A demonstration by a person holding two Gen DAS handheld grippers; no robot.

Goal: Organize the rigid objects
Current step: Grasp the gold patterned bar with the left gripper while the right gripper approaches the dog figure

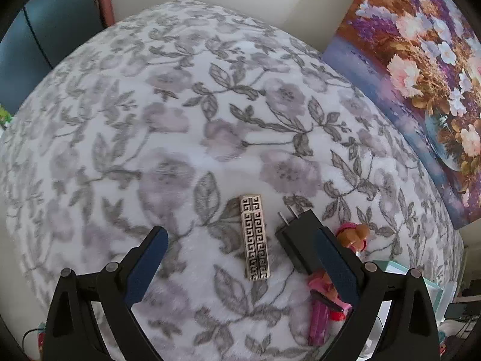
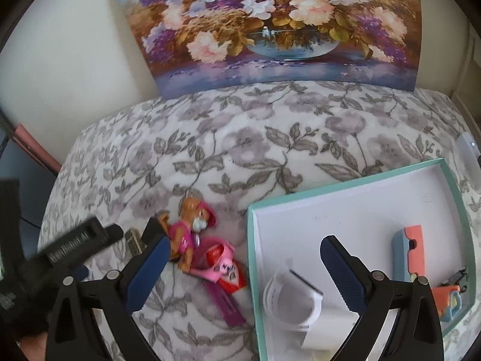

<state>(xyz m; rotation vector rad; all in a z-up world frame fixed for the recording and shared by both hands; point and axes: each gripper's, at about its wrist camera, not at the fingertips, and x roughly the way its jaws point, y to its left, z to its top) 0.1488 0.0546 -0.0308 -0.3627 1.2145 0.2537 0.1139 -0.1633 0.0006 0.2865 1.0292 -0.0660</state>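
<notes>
The left gripper (image 1: 240,261) is spread wide with nothing between its blue pads (image 1: 150,258), hovering low over a floral blanket (image 1: 150,120). Directly between the fingers lies a flat bar (image 1: 255,237) with a black and silver key pattern, lengthwise to the view and touching neither pad. Just to its right sits a black plug (image 1: 293,237), prongs pointing away, partly hidden behind the right finger. Beyond that finger lies a pink toy (image 1: 326,303) with a brown dog figure at its top (the lower part is hard to make out). The right gripper (image 2: 243,255) is also spread open and holds nothing. Its left finger stands over the blanket (image 2: 240,138) just beside the toy (image 2: 207,252), while its right finger hangs over a teal-rimmed tray (image 2: 251,240) with a white floor. Inside the tray, a white ring-shaped thing (image 2: 288,297) lies between the fingers, a grey and coral block (image 2: 409,252) lies near the right wall, and a small orange and blue item (image 2: 449,300) sits in the near right corner. A flower painting (image 2: 270,27) leans against the wall behind the blanket.
</notes>
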